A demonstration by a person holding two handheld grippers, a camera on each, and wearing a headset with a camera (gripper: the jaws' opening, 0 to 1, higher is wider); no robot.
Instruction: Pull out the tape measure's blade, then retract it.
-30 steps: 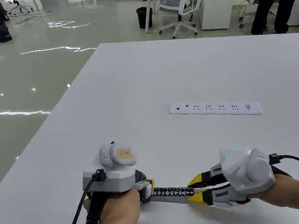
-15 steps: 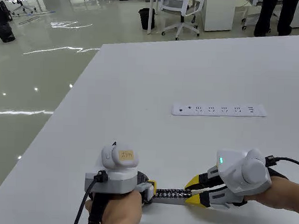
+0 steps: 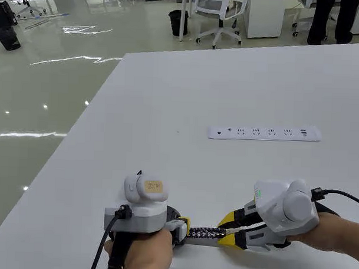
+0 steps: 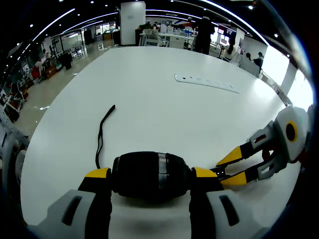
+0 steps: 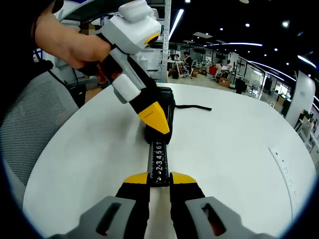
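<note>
The tape measure [image 3: 177, 225] lies on the white table [image 3: 168, 110], close to its near edge, at about 6 o'clock in the head view. The left gripper [image 3: 176, 229] holds its black case: in the left gripper view the two yellow-tipped jaws of the left gripper [image 4: 151, 174] press on both sides of the tape measure [image 4: 144, 172], one at 9 o'clock and one at 3 o'clock of it. From the case a short piece of the blade [image 3: 205, 233] comes out toward 3 o'clock and goes to the right gripper [image 3: 226, 230]. In the right gripper view the right gripper [image 5: 159, 179] is closed on the end of the blade [image 5: 159, 162], with the jaws touching its two edges, and the printed numbers run toward 12 o'clock up to the tape measure [image 5: 170, 107]. A thin black strap [image 4: 101, 134] of the case lies loose on the table at about 10 o'clock from the case in the left gripper view. A white power strip [image 3: 265, 133] lies flat on the table, well apart from the grippers, at about 1 o'clock from them in the head view.
</note>
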